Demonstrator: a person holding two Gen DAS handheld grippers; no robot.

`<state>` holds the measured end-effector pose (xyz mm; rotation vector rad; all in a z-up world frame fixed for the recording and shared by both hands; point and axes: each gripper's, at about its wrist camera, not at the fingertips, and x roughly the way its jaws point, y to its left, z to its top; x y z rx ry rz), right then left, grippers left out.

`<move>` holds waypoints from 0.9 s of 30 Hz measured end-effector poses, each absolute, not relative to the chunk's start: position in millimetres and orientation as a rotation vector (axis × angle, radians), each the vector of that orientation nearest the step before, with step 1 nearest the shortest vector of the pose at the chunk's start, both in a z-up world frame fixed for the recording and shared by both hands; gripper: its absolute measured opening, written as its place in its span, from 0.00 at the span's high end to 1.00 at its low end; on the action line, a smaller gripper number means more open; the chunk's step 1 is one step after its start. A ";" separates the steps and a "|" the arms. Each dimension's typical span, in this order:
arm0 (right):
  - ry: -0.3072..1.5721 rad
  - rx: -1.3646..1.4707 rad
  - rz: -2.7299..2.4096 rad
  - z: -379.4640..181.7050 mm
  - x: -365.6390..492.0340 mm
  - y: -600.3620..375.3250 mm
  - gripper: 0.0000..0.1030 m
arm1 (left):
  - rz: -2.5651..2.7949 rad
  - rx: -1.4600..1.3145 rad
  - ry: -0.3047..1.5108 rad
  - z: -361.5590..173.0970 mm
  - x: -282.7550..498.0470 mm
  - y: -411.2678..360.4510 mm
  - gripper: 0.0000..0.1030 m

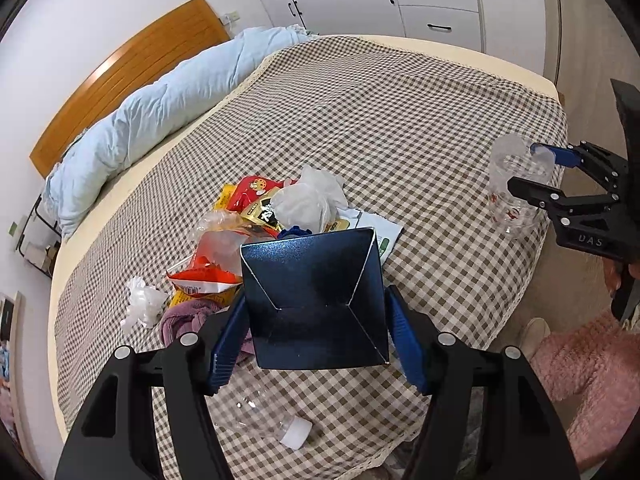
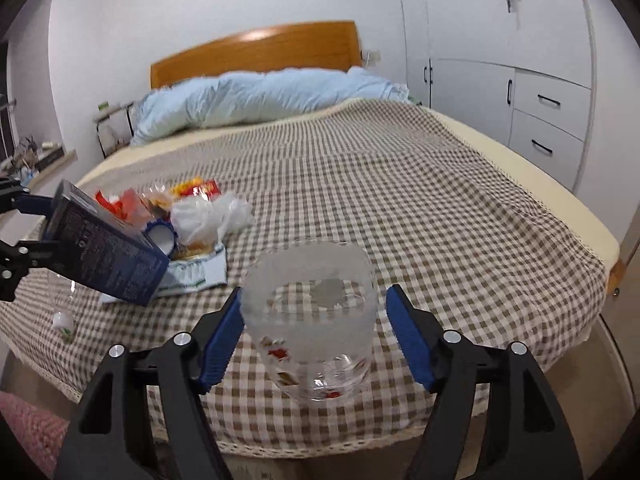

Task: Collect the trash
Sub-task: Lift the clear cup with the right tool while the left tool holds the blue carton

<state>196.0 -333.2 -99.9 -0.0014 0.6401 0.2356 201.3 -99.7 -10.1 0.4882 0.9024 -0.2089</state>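
The right gripper (image 2: 314, 334) is standing with its jaws apart around the upright clear bottle (image 2: 314, 320) at 12 o'clock, near the bed's (image 2: 440, 200) edge, while the left gripper (image 1: 316, 330) is clamping the dark blue carton (image 1: 316, 300), the trash pile (image 2: 192, 216) lying at 10 o'clock.

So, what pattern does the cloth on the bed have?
The bed cloth has a brown and white check pattern, clearest in the right wrist view.
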 end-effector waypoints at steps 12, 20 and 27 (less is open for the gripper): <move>0.682 -0.021 0.207 -94.2 192.9 -327.5 0.42 | -0.212 0.467 0.896 -10.2 193.6 -98.3 0.38; 0.605 -0.046 0.219 -76.2 173.1 -322.2 0.42 | -0.212 0.442 0.857 3.6 176.7 -91.9 0.39; 0.549 -0.037 0.240 -58.5 149.2 -320.0 0.42 | -0.213 0.447 0.805 18.4 156.8 -93.2 0.41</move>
